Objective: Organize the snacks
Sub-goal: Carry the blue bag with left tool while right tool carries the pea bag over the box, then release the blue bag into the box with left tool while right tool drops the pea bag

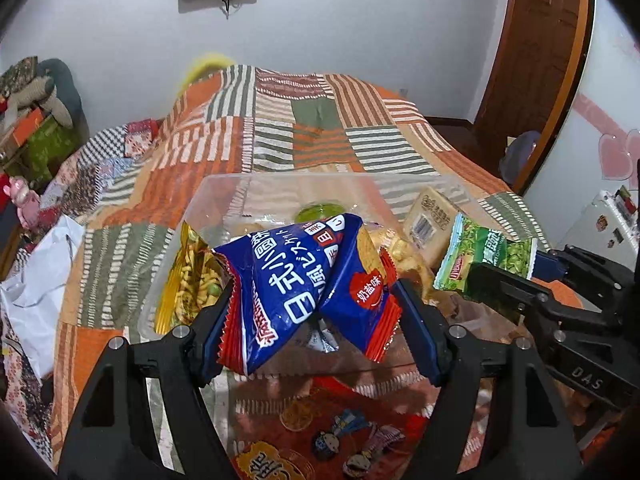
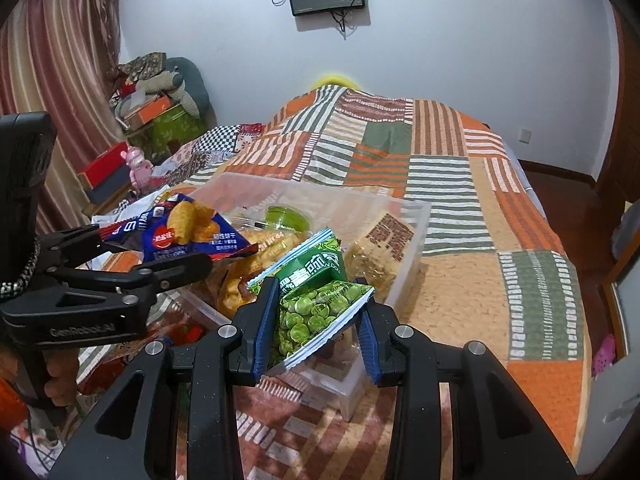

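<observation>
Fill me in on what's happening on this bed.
A person is sorting snack packets with two handheld grippers. The left gripper has its jaws shut on a blue biscuit packet, and the right gripper has its jaws shut on a green pea packet. Both packets are held over a clear bin on the patchwork quilt, which already holds several snacks. More packets lie on the quilt nearby.

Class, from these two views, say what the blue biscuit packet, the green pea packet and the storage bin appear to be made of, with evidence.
Blue biscuit packet: glossy printed plastic film, probably; it creases, with zigzag-cut red ends.
Green pea packet: similar shiny film, folded between the pads.
Storage bin: clear rigid plastic; the quilt shows through its walls.
</observation>
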Demonstrator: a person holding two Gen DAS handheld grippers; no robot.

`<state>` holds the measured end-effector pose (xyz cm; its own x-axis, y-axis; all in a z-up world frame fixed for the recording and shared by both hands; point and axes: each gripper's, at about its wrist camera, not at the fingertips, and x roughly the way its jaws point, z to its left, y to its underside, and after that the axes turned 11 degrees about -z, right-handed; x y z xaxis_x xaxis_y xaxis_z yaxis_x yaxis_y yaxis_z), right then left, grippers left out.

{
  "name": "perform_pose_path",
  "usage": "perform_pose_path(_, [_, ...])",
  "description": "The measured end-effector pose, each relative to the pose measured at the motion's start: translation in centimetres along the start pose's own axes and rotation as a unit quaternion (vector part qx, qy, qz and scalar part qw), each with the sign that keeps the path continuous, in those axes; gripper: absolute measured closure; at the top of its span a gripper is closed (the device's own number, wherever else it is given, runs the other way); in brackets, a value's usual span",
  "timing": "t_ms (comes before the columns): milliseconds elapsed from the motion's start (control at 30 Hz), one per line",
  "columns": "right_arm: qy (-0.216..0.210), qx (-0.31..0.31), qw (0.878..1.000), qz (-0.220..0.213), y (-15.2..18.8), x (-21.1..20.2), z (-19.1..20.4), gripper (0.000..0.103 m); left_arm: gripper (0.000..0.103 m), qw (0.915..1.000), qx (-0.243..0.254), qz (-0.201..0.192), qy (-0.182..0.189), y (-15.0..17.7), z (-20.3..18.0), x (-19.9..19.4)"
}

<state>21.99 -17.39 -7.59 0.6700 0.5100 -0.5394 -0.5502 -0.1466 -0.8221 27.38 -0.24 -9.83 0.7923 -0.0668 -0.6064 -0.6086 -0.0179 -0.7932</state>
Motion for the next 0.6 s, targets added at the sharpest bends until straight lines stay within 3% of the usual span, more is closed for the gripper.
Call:
perform_pose_path(167, [0.001,0.001,1.0,0.005,-0.1,1.0,-0.1,0.069,0.027,0.9999,0.014,-0.001,-0.004,0.0,-0.6,0.5])
perform_pose_path(333, [0.013,-0.01,1.0,0.001,-0.1,1.3,0.1,0.068,0.022,0.9992,0.024,0.022,-0.023,0.3,-0.8,1.6])
perform_pose_path(600, [0.015,-0.012,1.0,0.005,0.0,0.9,0.2,0.064,0.022,0.9995,0.007,0.025,-0.018,0.5,0.0,1.4])
